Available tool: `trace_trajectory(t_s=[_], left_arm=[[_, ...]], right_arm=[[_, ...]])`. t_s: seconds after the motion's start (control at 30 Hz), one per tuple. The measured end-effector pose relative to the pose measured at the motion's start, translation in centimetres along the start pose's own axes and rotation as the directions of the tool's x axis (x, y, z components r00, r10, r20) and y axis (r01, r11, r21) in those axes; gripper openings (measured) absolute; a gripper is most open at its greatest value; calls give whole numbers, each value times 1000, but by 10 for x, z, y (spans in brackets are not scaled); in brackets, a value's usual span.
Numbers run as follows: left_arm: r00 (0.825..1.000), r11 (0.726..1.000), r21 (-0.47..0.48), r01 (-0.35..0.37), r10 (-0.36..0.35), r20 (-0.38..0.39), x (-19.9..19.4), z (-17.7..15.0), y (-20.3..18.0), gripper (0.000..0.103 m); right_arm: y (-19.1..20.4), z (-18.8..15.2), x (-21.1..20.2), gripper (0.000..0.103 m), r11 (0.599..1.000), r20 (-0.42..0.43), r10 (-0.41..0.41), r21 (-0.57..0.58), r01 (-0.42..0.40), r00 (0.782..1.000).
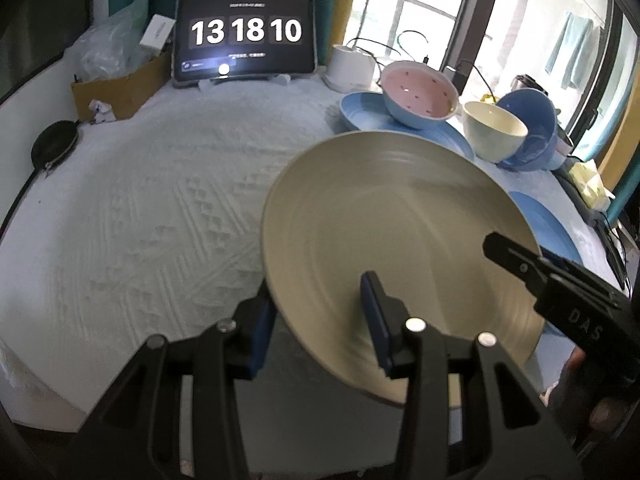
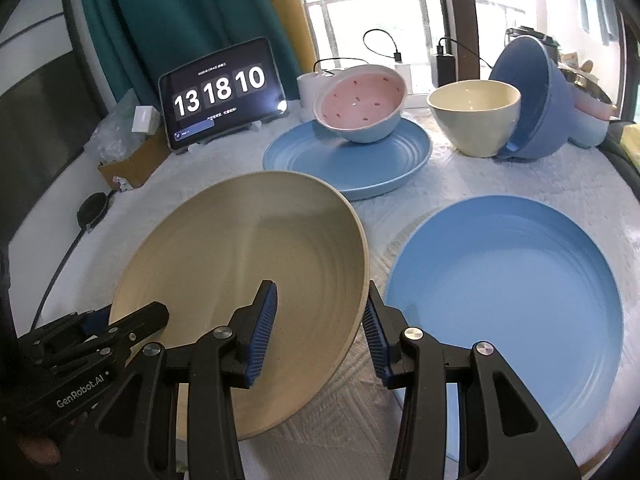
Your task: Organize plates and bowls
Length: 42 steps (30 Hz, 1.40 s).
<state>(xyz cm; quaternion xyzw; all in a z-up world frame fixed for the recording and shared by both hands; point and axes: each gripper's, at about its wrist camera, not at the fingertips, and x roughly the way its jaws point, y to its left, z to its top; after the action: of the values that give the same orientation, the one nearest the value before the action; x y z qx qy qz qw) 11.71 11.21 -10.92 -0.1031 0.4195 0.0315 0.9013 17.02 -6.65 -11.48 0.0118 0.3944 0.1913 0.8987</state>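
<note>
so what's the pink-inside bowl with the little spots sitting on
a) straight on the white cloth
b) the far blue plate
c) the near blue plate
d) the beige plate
b: the pink-lined bowl rests tilted on the far blue plate near the tablet, while the beige plate is gripped at its edges by both grippers and the near blue plate lies bare.

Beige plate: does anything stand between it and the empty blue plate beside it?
Nothing visible. Both grippers, left and right, clamp the beige plate tilted above the cloth; the near blue plate lies bare, with only open tablecloth between.
</note>
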Motion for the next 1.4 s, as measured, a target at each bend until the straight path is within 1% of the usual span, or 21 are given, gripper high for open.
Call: trace_trajectory(t_s=[0.27, 0.6, 1.07, 1.4], left_arm=[[1000, 999, 46, 18, -18, 8, -5, 0, -23, 43], [999, 993, 106, 42, -43, 5, -4, 0, -56, 43], [997, 979, 187, 79, -79, -11, -1, -3, -100, 43], [996, 973, 213, 88, -85, -24, 2, -8, -121, 43]], right_arm=[[-18, -3, -16, 45, 999, 30, -18, 31, 17, 999], [-47, -7, -34, 45, 995, 55, -31, 97, 25, 998], [-86, -15, -57, 45, 983, 102, -84, 171, 66, 991], [-107, -20, -63, 45, 975, 114, -91, 210, 65, 989]])
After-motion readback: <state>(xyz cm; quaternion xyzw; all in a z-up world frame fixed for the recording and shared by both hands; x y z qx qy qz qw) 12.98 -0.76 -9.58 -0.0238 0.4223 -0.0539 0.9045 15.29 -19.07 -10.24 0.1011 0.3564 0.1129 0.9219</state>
